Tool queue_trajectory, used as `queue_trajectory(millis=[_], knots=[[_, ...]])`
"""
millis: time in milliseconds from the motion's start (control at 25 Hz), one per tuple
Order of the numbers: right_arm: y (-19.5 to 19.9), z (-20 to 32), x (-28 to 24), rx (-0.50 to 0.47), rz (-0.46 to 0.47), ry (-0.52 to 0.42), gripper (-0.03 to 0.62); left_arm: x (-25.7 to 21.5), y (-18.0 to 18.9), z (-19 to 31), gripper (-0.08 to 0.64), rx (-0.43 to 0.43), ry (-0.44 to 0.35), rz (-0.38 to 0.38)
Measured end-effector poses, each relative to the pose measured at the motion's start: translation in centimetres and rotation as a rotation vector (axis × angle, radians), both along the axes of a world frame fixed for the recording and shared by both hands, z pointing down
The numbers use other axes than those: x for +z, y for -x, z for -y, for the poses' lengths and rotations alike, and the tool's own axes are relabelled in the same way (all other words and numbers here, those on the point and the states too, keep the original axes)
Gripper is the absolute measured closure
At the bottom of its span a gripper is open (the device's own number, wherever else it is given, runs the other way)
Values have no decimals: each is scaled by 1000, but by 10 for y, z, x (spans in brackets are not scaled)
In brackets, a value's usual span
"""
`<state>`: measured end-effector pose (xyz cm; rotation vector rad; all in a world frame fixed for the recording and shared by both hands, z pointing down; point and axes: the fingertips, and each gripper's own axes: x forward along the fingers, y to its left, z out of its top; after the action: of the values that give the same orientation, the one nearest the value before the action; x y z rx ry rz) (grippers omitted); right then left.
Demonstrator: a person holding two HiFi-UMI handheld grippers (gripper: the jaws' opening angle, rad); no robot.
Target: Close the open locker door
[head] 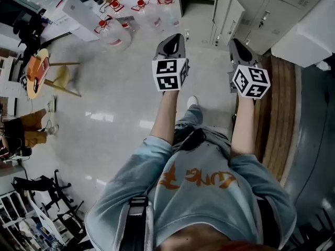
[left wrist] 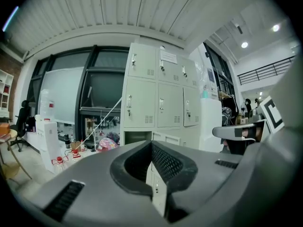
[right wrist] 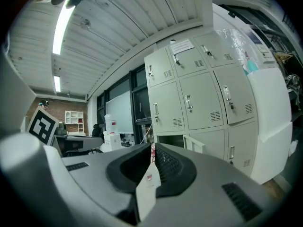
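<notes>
Grey lockers (right wrist: 199,93) stand ahead, and their bottom-row door (right wrist: 195,144) hangs open, untouched. Left gripper (head: 174,43) and right gripper (head: 239,48), fingers pressed together and empty, are well apart from the lockers. Closing has not begun.

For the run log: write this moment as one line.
left gripper: shut, empty | right gripper: shut, empty | locker door: open, untouched | both grippers facing lockers

Fig.: we see bare floor (head: 120,88) giving a wide lane to the lockers (head: 261,14). Obstacles: L side, water jugs (head: 112,33) & white boxes (head: 70,12); R side, wooden platform (head: 280,114) w/ a white unit (head: 309,35) beside the lockers. 1 open door (right wrist: 195,144) juts from the bottom row.
</notes>
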<state>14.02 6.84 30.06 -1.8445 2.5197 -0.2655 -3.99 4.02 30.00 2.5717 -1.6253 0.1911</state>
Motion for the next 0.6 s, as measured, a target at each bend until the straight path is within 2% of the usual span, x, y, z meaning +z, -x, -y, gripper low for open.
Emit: queue_trajectory(millis=[320,600], knots=[[27,82,14,-49,-47,39,549,27,20,84,541,-29,55,-58],[32,141,23,-97,-95,38,549,54,5,145,541,-19,94,-100]])
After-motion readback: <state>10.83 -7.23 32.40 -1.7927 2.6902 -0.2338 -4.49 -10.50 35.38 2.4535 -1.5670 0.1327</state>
